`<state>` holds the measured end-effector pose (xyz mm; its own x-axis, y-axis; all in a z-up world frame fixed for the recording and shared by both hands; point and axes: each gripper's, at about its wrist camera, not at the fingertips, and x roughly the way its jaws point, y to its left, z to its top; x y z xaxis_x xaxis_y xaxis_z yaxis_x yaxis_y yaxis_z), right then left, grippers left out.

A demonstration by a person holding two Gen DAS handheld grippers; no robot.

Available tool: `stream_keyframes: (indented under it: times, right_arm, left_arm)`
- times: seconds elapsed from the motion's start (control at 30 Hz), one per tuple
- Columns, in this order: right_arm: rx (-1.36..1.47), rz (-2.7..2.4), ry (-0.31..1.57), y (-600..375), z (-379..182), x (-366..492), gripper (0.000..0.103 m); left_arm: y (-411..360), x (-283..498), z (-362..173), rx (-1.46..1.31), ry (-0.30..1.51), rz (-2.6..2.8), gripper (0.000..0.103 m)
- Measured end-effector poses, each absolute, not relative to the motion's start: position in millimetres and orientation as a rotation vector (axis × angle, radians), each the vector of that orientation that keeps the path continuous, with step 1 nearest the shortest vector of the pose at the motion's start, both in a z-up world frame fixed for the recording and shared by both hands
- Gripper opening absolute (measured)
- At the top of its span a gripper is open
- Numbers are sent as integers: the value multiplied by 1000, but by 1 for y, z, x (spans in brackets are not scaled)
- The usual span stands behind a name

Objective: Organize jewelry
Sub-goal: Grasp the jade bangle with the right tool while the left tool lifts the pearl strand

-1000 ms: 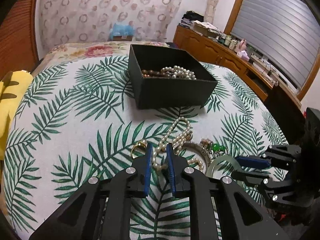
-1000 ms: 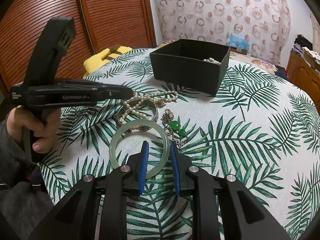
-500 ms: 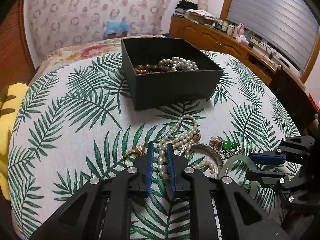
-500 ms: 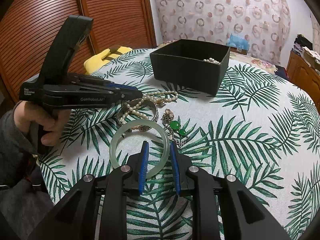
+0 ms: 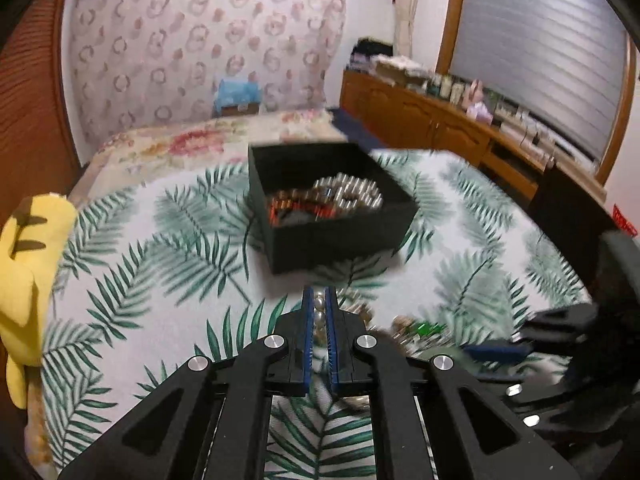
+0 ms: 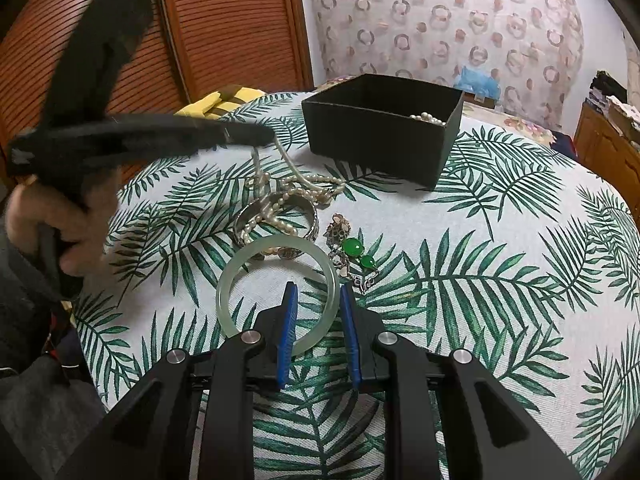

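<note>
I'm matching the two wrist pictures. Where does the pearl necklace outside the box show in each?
Left wrist: pearl necklace low centre, pinched between the left gripper jaws.
Right wrist: upper left, strands hanging from that gripper to the cloth.
Shared landmark: black box.

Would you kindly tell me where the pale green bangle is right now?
In the right wrist view, the bangle lies flat on the leaf-print cloth, just ahead of the right gripper, beside the green pendant.

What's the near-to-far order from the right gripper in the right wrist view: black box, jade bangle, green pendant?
1. Pale green jade bangle, its near rim between the right gripper fingers.
2. Green stone pendant, just beyond, slightly right.
3. Black square box, farthest, at the back.
</note>
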<state>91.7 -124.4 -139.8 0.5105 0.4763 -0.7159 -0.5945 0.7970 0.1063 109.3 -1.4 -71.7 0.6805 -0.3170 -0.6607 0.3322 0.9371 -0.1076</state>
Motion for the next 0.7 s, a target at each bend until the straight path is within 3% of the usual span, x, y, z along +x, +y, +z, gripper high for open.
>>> stream_keyframes:
  times: [0.37, 0.43, 0.53, 0.7]
  right_arm:
    - [-162, 634, 822, -126, -141, 95, 24]
    - [-179, 627, 821, -125, -141, 95, 15]
    - [-171, 636, 827, -126, -141, 97, 10]
    - [-179, 632, 809, -130, -134, 98, 9]
  left_arm:
    - [-14, 81, -27, 32, 604, -390, 5]
    - [-14, 78, -23, 30, 590, -390, 5]
    - [-14, 75, -15, 26, 568, -393, 5]
    - [-15, 72, 3, 33, 527, -398, 5]
